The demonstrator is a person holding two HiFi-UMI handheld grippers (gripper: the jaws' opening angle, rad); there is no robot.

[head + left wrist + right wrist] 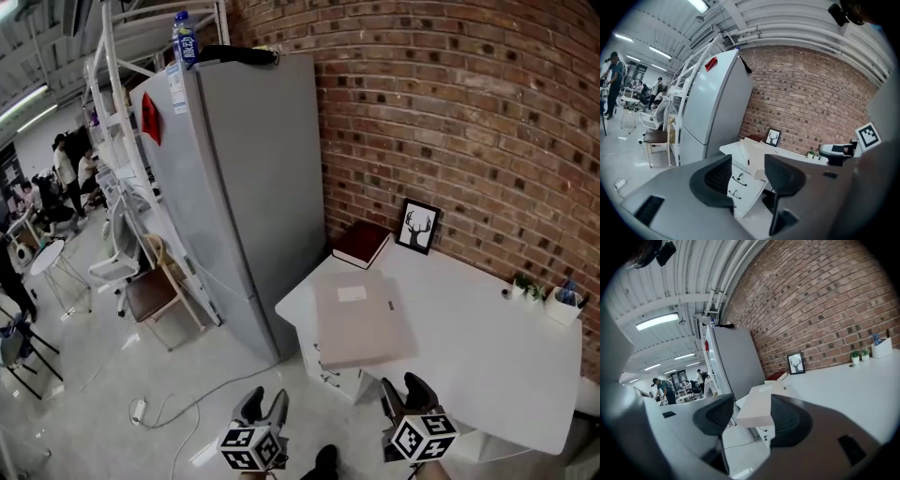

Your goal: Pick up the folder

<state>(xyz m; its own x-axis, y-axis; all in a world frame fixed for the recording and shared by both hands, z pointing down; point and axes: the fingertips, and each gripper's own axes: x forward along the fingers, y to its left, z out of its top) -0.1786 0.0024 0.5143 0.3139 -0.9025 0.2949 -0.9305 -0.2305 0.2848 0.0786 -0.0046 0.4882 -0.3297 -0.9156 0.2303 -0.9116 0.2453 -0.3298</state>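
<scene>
Folder (361, 323) lies flat on white table (497, 366), near edge seemingly overhanging. Left gripper (264, 405), right gripper (405, 389): jaws wide, empty. Folder at 1 and 11 o'clock. Come in level; pinch that edge.

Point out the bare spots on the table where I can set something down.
The widest bare stretch of the table lies right of the folder, from the plants to the near edge. A narrow strip runs between folder and picture. The far left corner is crowded: book, picture, folder.
</scene>
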